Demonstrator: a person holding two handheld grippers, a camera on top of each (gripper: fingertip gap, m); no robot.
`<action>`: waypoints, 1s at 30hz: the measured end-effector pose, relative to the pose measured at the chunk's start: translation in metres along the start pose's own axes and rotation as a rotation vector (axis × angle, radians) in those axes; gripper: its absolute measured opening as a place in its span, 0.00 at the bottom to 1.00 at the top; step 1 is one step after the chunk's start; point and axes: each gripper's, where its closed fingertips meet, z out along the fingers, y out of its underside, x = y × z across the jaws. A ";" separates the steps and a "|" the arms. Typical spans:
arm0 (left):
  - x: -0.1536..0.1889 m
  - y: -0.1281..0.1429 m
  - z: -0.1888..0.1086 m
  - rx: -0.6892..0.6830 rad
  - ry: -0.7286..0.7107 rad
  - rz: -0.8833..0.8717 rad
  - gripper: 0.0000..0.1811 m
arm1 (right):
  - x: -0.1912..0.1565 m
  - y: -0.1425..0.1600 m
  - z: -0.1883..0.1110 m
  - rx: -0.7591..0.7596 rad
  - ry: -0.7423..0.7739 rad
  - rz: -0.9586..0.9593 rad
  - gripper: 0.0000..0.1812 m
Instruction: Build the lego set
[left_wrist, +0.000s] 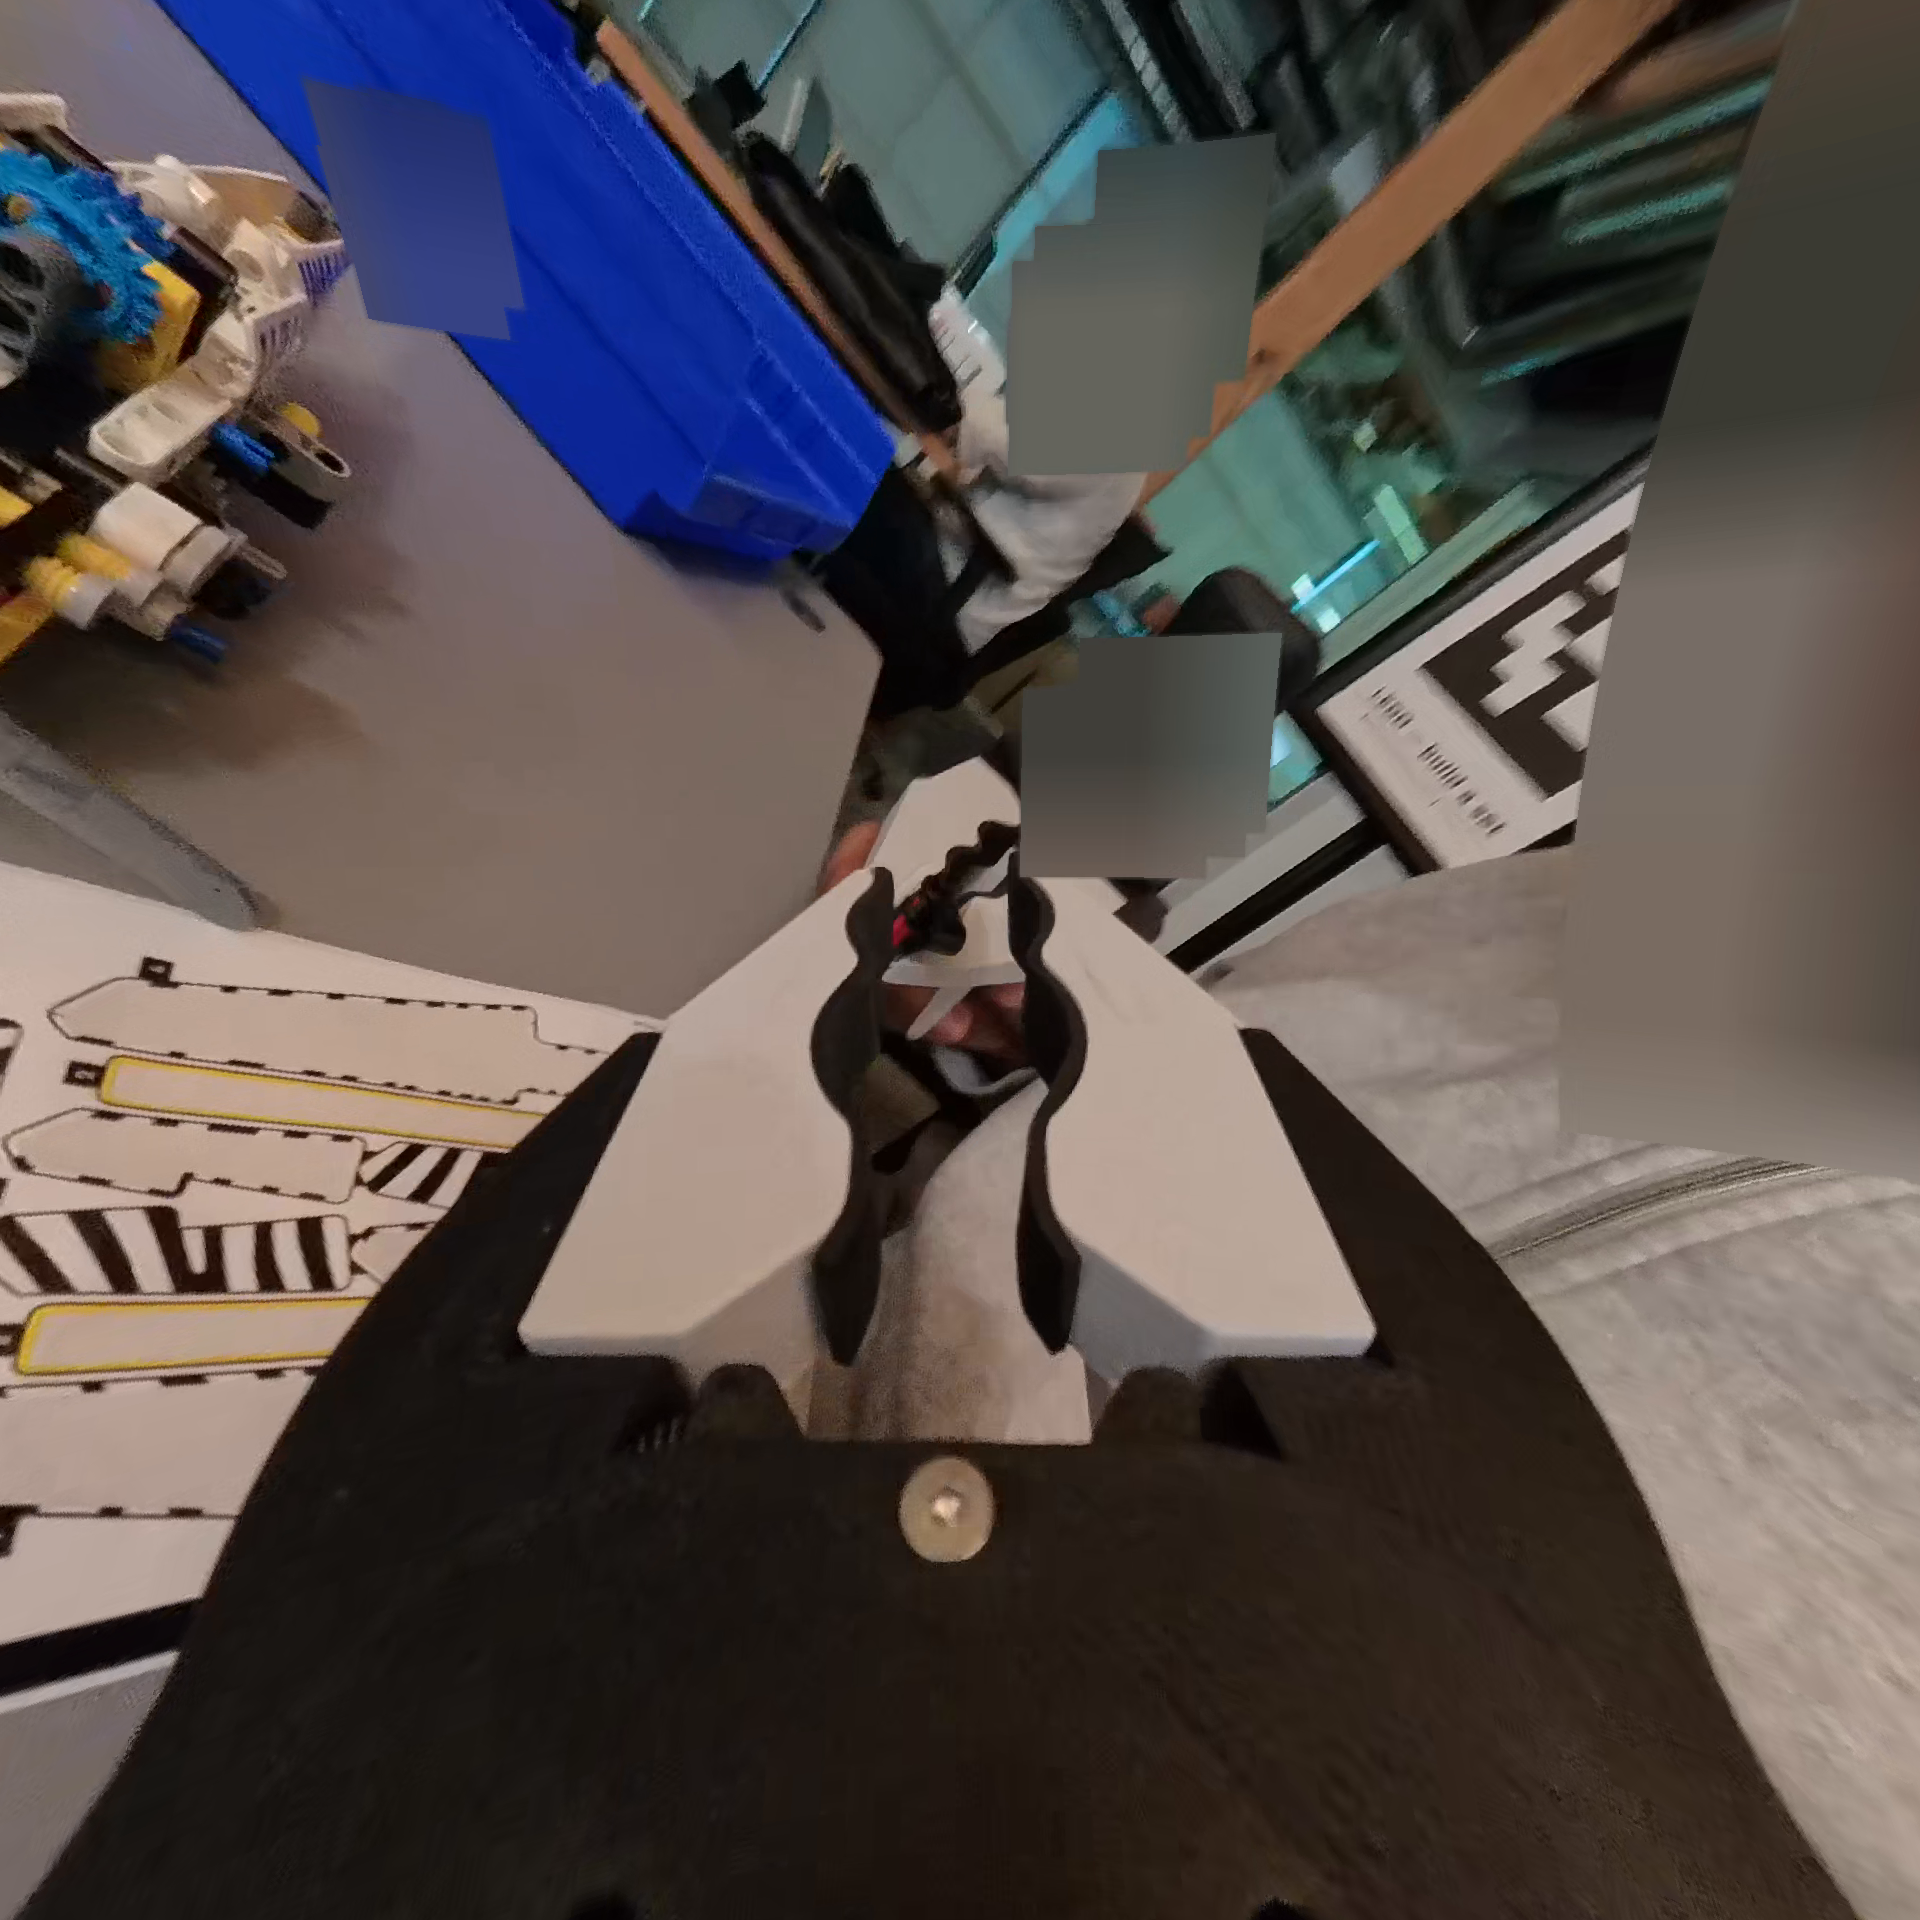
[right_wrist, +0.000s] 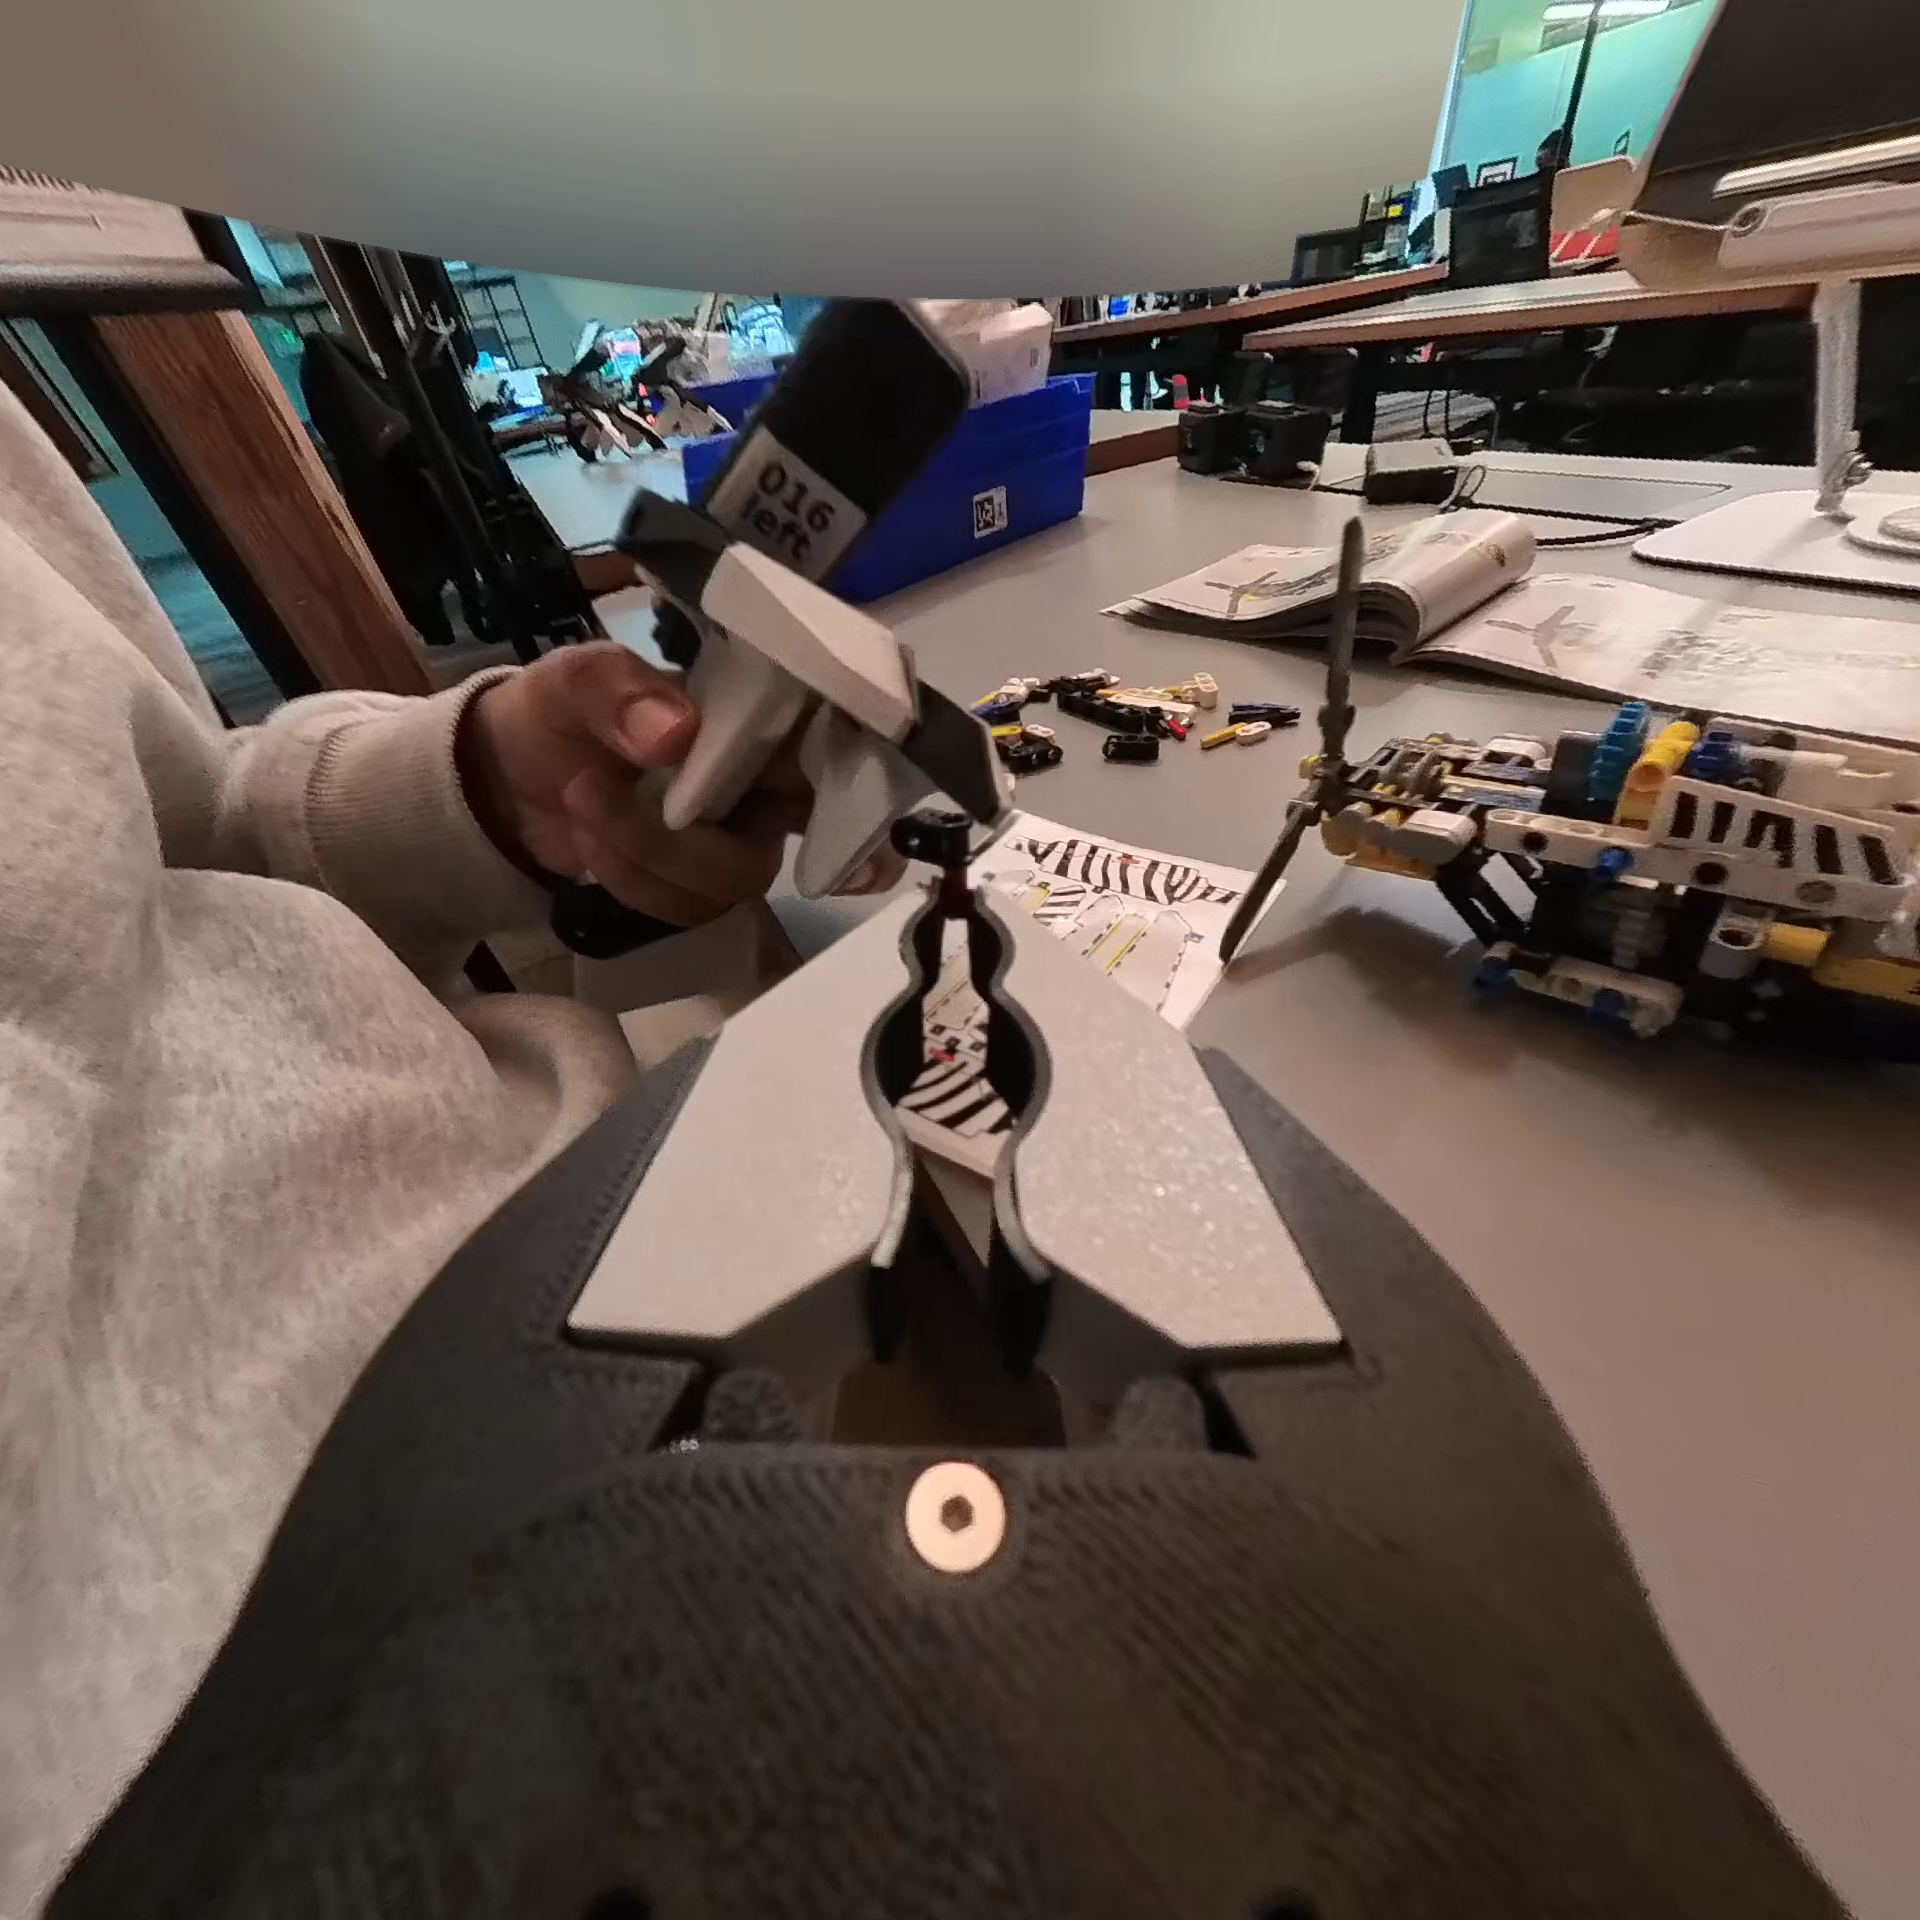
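My right gripper (right_wrist: 951, 920) is shut on a small black-and-red lego pin piece (right_wrist: 938, 834), which sticks out past its tips. My left gripper (left_wrist: 948, 904) is open, and its tips flank that piece (left_wrist: 920, 920) with the right gripper's white finger behind it. In the right wrist view the left gripper (right_wrist: 961, 795) is held in a hand just above the piece. The part-built lego aircraft model (right_wrist: 1610, 831) with a black propeller (right_wrist: 1340, 665) stands on the grey table at the right, and it also shows in the left wrist view (left_wrist: 135, 364).
A sticker sheet (right_wrist: 1122, 894) lies under the grippers, also in the left wrist view (left_wrist: 260, 1143). Loose small lego parts (right_wrist: 1122, 712), an open instruction booklet (right_wrist: 1455, 603), a blue bin (right_wrist: 935, 488) and a monitor stand (right_wrist: 1818, 520) sit farther back. A grey sleeve (right_wrist: 208, 935) fills the left. Less than 4 cm separates the two grippers' tips.
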 end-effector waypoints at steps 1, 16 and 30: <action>-0.002 0.004 0.002 -0.028 -0.039 0.044 0.13 | 0.000 0.001 0.000 -0.009 0.006 -0.020 0.01; 0.013 -0.002 0.011 -0.077 -0.305 0.586 0.06 | -0.007 -0.023 -0.009 0.159 0.044 -0.179 0.01; 0.017 -0.005 0.005 0.020 -0.122 0.233 0.04 | -0.012 -0.029 -0.013 0.211 0.028 -0.188 0.01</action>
